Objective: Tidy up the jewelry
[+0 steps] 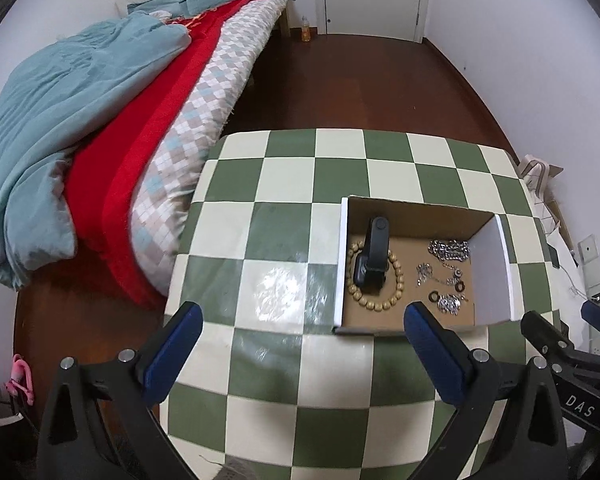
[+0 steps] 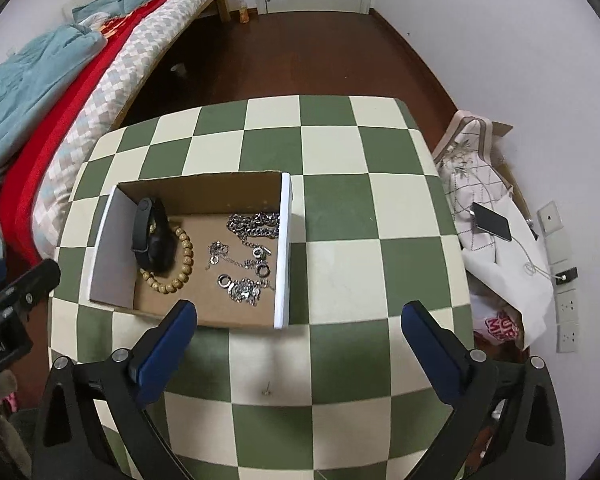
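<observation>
An open cardboard box (image 1: 488, 276) (image 2: 112, 248) stands on the green-and-cream checked table (image 1: 284, 240) (image 2: 340, 208). Inside lie a black watch (image 1: 374, 256) (image 2: 150, 240) over a wooden bead bracelet (image 1: 396, 280) (image 2: 184, 256), a silver chain (image 1: 448, 249) (image 2: 256, 224) and small silver pieces with rings (image 1: 446, 300) (image 2: 242, 288). My left gripper (image 1: 304, 316) is open and empty, just before the box's near edge. My right gripper (image 2: 298, 314) is open and empty, over the box's near right corner. Each gripper shows at the edge of the other's view.
A bed (image 1: 120, 120) (image 2: 60, 92) with blue and red covers stands left of the table. A phone (image 2: 492, 222) on cloth and wall sockets (image 2: 566, 304) are to the right. A small pin (image 2: 266, 392) lies on the table near me. Wooden floor and a door lie beyond.
</observation>
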`<state>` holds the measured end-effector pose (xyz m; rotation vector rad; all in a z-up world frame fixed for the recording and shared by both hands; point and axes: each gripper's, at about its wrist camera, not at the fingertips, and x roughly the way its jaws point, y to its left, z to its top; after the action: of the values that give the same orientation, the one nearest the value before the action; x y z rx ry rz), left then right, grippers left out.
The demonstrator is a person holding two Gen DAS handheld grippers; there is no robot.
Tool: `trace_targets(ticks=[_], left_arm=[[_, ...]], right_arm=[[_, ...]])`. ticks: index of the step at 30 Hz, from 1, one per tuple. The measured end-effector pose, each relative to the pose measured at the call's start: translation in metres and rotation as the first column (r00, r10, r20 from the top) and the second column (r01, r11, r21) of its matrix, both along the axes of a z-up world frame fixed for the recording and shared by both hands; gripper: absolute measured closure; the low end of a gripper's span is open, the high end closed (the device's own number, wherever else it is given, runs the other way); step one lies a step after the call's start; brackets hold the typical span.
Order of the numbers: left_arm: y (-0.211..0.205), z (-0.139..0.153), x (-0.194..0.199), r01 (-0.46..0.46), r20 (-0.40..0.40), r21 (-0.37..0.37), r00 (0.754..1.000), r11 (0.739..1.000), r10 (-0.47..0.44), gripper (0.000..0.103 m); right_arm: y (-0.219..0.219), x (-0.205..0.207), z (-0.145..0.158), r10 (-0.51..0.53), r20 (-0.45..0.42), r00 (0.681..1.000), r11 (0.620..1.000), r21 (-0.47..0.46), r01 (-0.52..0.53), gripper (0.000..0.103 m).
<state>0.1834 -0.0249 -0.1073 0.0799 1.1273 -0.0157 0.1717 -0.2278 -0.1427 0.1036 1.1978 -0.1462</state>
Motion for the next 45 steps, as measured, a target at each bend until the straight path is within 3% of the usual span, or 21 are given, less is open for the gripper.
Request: trace_targets(ticks=[11, 24, 35, 45], left_arm=[[0.011, 0.064, -0.057, 0.005, 0.134, -0.046, 0.991, 0.999, 0.001, 0.0], [0.021, 0.125, -0.131, 0.035, 0.259, -0.061, 0.966, 0.997, -0.018, 0.0], [0.026, 0.146, -0.175, 0.057, 0.262, -0.097, 0.965, 0.994, -0.03, 0.0], [0.026, 0.156, -0.195, 0.081, 0.242, -0.119, 0.969, 0.99, -0.051, 0.0]], right_arm=[[0.009, -0.055, 0.058, -0.016, 0.104, 0.994, 0.999, -0.043, 0.02, 0.0], [0.02, -0.146, 0.145, -0.005, 0.266, 0.964, 0.997, -0.074, 0.025, 0.0], [0.028, -0.208, 0.187, 0.002, 0.338, 0.941, 0.996, -0.087, 0.029, 0.0], [0.035, -0.24, 0.204, 0.026, 0.335, 0.942, 0.997, -0.071, -0.003, 0.0]])
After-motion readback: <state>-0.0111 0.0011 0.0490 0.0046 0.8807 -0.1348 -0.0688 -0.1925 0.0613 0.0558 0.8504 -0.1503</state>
